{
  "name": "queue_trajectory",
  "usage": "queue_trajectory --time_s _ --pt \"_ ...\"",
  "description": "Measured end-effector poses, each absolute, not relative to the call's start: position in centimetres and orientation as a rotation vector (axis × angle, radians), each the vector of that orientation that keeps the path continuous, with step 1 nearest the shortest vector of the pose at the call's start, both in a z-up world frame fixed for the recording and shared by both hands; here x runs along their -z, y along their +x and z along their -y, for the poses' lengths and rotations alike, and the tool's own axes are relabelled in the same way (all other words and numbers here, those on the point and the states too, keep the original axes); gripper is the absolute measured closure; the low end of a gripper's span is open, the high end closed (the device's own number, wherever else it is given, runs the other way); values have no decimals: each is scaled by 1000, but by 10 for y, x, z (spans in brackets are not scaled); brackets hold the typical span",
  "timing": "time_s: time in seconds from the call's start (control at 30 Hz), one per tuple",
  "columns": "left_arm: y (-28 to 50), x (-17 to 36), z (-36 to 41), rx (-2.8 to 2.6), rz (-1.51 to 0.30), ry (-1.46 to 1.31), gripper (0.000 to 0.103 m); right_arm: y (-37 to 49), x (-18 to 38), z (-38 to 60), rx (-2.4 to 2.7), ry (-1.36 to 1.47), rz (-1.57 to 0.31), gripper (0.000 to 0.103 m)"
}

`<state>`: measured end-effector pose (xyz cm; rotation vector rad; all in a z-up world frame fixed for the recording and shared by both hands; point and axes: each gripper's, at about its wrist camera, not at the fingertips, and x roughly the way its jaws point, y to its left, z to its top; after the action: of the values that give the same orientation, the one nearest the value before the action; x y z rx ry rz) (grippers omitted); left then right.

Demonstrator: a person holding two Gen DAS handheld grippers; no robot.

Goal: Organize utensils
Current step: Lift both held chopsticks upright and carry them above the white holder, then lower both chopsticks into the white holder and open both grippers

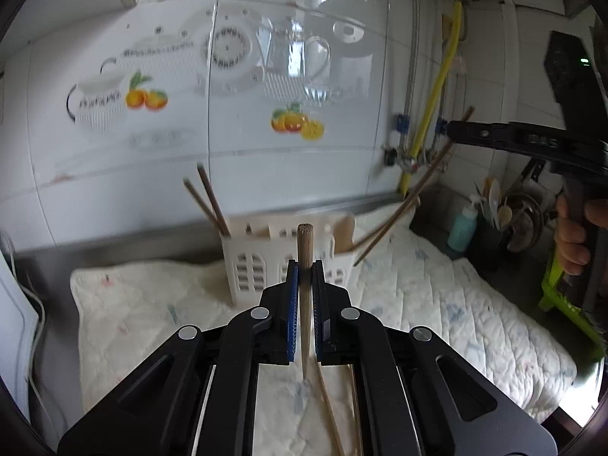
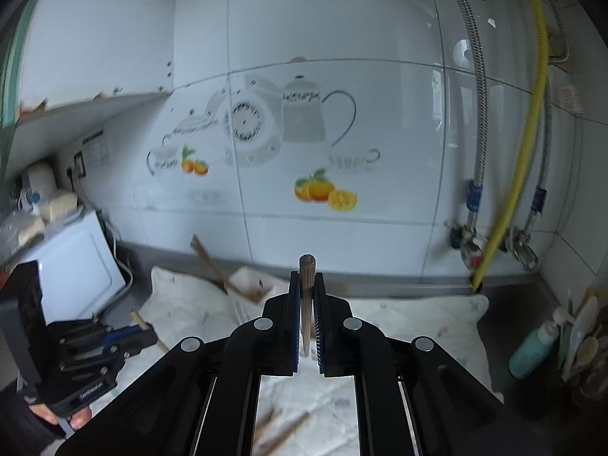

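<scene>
Left gripper (image 1: 304, 266) clamped on one chopstick (image 1: 304, 243), blunt end sticking up past jaws. Right gripper (image 2: 306, 277) pinched another chopstick (image 2: 306, 266) same way. White utensil caddy (image 1: 247, 262) sat just beyond on quilted mat (image 1: 437, 296), two chopsticks (image 1: 207, 201) already leaning in it. More loose sticks (image 1: 330, 410) lay on mat below, blurry, partly hidden by gripper frame. Teal bottle (image 1: 461, 228) at right.

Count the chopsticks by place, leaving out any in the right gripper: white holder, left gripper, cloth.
white holder: 2 chopsticks
left gripper: 1 chopstick
cloth: 2 loose chopsticks
Total: 5
</scene>
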<state>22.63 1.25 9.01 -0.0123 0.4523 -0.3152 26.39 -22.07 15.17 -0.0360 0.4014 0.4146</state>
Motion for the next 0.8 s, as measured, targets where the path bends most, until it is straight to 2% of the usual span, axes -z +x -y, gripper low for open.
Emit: queue_trajectory --time_s 0.17,0.47,0.6,0.8 --pt "237 -125 -17 299 -400 2 98 299 -155 208 -380 -44 -409 97" --pt "256 -202 -19 258 -212 15 98 340 -118 190 -363 -88 -514 96" --pt "279 -209 -17 225 -194 13 98 345 -111 188 -364 -102 -528 96" --pt "321 -186 -18 178 -255 -10 98 350 -107 190 -366 -109 -528 94"
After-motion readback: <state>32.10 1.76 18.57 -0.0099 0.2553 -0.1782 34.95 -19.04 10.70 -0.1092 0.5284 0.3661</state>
